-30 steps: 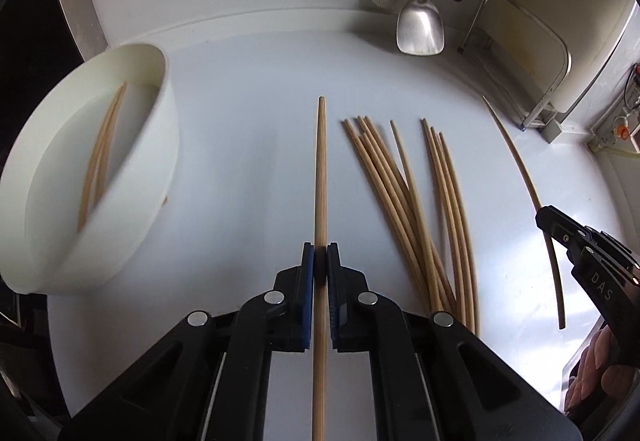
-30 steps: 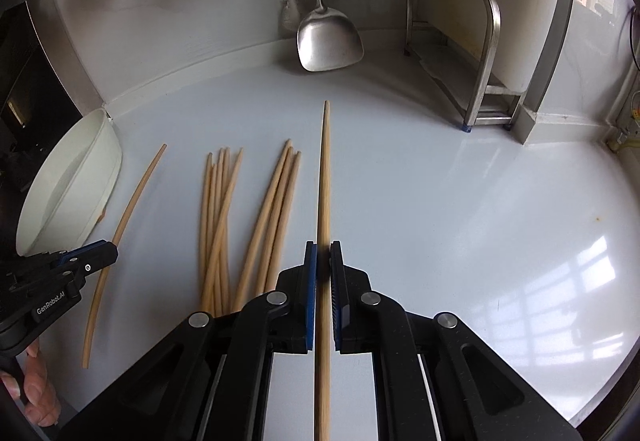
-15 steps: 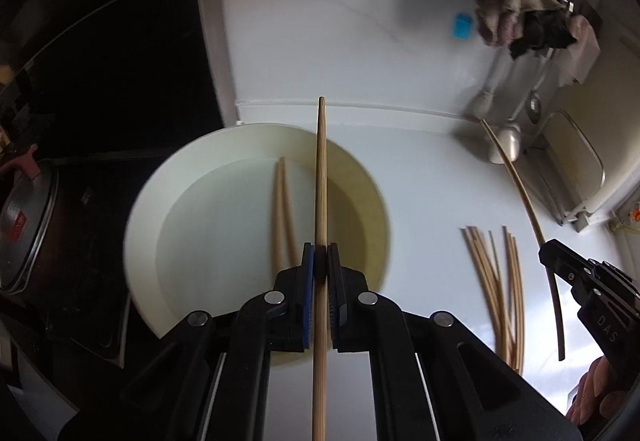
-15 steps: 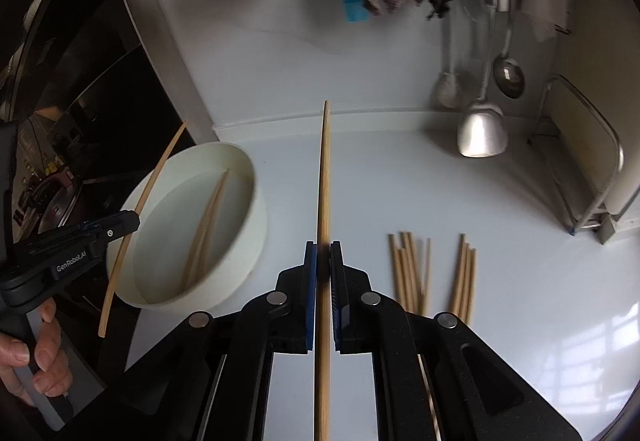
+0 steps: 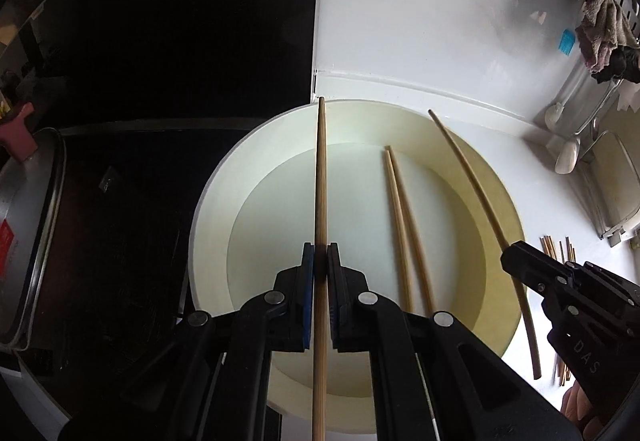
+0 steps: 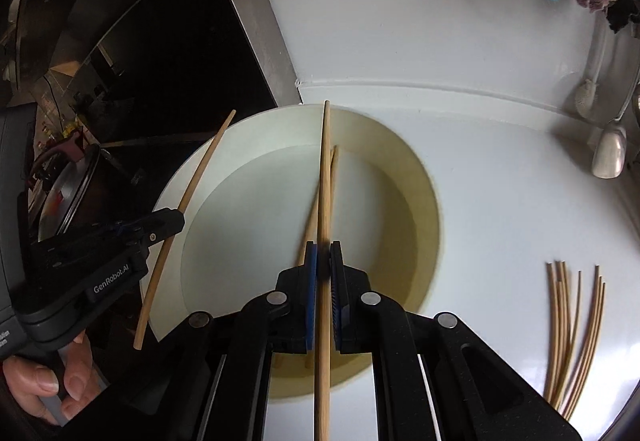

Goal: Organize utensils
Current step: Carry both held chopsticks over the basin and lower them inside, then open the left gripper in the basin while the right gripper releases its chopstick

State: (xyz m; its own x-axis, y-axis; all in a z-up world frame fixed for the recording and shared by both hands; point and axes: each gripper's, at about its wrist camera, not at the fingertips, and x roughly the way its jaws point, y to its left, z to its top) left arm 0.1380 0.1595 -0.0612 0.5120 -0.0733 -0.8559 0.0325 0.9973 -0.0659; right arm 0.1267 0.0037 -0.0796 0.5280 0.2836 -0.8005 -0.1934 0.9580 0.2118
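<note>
Bamboo chopsticks are the working stock. The left gripper [image 5: 319,261] is clamped tight on one chopstick [image 5: 321,177], held above the left part of the white bowl [image 5: 208,201]. The right gripper [image 6: 323,261] is likewise pinched shut on another chopstick [image 6: 325,181] over the bowl's middle. Two chopsticks [image 5: 404,225] lie inside the bowl; a loose bundle [image 6: 572,325] waits on the white counter [image 6: 500,201] to the right.

Risks, as judged: each stick overhangs the far rim, so a level release could bridge the rim and roll off toward the dark gap and pot [image 5: 28,233] at left. The two grippers sit close together and could clash.
</note>
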